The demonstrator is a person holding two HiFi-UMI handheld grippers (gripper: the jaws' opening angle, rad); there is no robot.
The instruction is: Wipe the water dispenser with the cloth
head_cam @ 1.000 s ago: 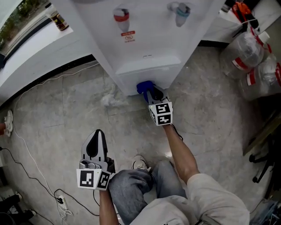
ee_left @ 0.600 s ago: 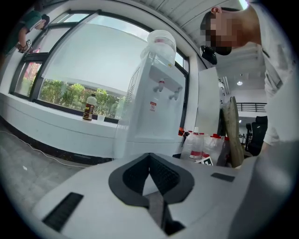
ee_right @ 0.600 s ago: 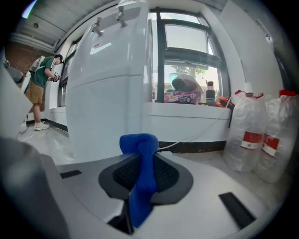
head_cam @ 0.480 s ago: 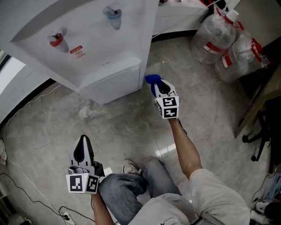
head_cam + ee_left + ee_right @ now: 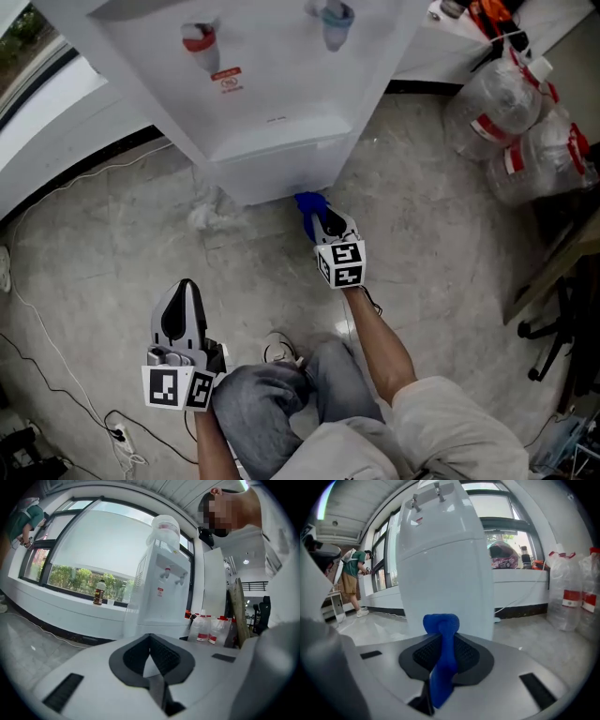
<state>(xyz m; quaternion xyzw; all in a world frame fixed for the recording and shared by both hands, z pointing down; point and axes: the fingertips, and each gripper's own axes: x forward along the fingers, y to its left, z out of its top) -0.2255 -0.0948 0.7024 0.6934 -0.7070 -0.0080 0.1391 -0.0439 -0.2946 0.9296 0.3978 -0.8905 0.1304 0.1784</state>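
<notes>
The white water dispenser (image 5: pixel 272 103) stands at the top of the head view, with a red tap (image 5: pixel 199 39) and a blue tap (image 5: pixel 333 17). My right gripper (image 5: pixel 316 214) is shut on a blue cloth (image 5: pixel 307 202), which is at the bottom front edge of the dispenser near its right corner. In the right gripper view the cloth (image 5: pixel 440 620) bunches out past the jaws, just in front of the dispenser's body (image 5: pixel 445 564). My left gripper (image 5: pixel 184 292) hangs low over the floor beside my knee, shut and empty; its view shows the dispenser (image 5: pixel 164 588) further off.
Several large plastic water bottles (image 5: pixel 525 122) stand on the floor at the right. A crumpled white scrap (image 5: pixel 206 216) lies left of the dispenser's base, and cables (image 5: pixel 56 328) trail over the floor. A white window ledge (image 5: pixel 56 122) runs behind. A chair base (image 5: pixel 562 347) is at the far right.
The head view has swung. Half a second ago the cloth was beside the dispenser's right bottom corner; now it is back at the front bottom edge. The left gripper has hardly moved.
</notes>
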